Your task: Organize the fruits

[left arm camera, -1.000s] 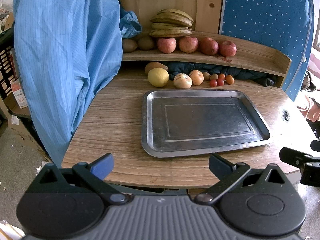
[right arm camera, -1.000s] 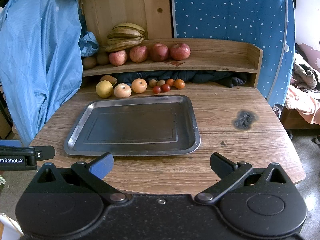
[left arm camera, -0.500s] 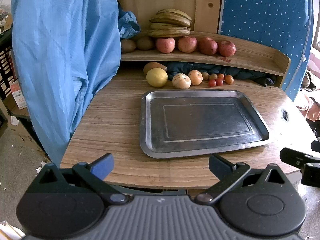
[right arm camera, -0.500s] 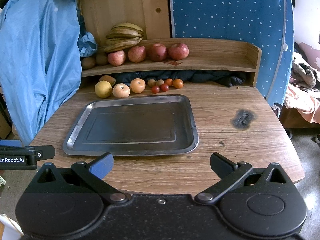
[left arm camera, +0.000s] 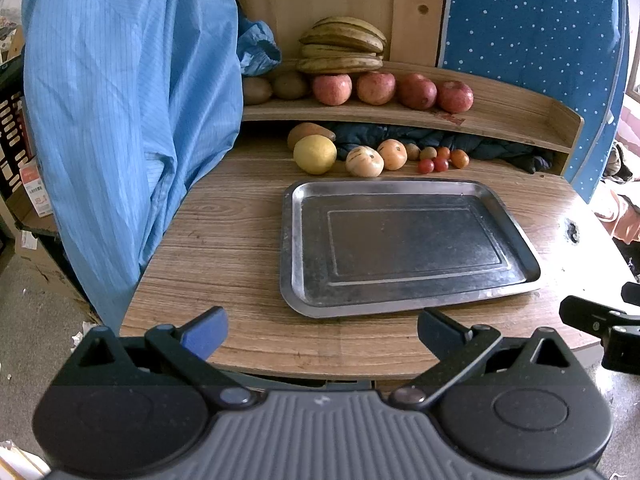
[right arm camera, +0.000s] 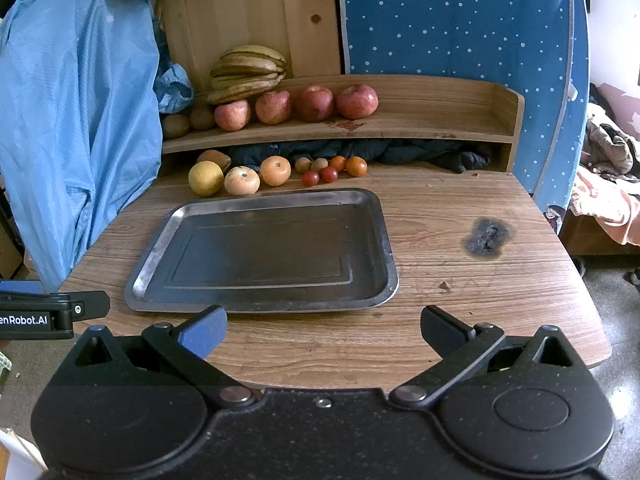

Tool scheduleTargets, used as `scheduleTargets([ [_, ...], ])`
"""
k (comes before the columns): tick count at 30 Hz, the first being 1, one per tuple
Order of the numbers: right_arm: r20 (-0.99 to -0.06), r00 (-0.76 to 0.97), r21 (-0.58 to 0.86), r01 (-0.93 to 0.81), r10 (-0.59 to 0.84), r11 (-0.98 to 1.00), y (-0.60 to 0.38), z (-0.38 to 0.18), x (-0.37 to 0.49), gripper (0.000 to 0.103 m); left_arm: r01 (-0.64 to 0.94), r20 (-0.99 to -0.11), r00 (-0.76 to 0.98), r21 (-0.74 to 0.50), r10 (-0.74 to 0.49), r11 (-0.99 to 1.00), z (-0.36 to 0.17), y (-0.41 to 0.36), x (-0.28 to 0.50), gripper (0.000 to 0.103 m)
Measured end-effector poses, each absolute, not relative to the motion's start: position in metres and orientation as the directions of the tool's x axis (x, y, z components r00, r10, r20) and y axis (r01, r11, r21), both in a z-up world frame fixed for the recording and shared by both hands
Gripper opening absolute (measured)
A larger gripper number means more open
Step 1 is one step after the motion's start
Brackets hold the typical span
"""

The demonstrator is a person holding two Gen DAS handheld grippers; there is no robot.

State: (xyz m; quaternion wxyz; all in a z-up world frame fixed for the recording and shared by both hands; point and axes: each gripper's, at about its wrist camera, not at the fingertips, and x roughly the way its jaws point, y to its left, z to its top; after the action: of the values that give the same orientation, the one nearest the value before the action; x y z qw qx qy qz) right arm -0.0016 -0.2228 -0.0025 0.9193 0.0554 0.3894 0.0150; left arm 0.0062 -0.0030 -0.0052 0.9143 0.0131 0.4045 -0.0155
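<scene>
Two handheld grippers hover at the near edge of a wooden table (right arm camera: 460,220), both with jaws spread wide and nothing between them. The left gripper (left arm camera: 322,326) faces a bare metal tray (left arm camera: 289,240) from the left-hand side, while the right gripper (right arm camera: 323,325) looks over the same tray from its near right corner. The fruit sits well beyond the tray: a yellow pear (right arm camera: 205,178), two pale orange round fruits (right arm camera: 241,180) beside it, and a cluster of cherry tomatoes (right arm camera: 320,176) lie in a row on the tabletop, just behind the tray's far rim. Above them, on a low wooden shelf (right arm camera: 440,120), four red apples (right arm camera: 294,106) line up next to two kiwis (right arm camera: 188,122), with a bunch of bananas (right arm camera: 248,70) stacked behind. A blue garment (left arm camera: 128,120) hangs over the table's left side, and a dark burn mark (right arm camera: 487,237) scars the wood to the right of the tray.
</scene>
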Motion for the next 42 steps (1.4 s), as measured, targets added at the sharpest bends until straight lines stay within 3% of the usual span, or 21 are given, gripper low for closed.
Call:
scheduleTargets([
  [34,-0.736,0.672,0.124,0.010,0.085,0.992,-0.225,-0.009,0.008,0.103,0.032,-0.770,0.638,0.000,-0.020,0.999,-0.014,-0.003,0.016,0.103],
  [42,-0.730,0.665,0.167,-0.051,0.158,0.985,-0.238,-0.008,0.028,0.103,-0.032,-0.777,0.630,-0.039,-0.011,0.999,-0.011,-0.002,0.038,0.103],
])
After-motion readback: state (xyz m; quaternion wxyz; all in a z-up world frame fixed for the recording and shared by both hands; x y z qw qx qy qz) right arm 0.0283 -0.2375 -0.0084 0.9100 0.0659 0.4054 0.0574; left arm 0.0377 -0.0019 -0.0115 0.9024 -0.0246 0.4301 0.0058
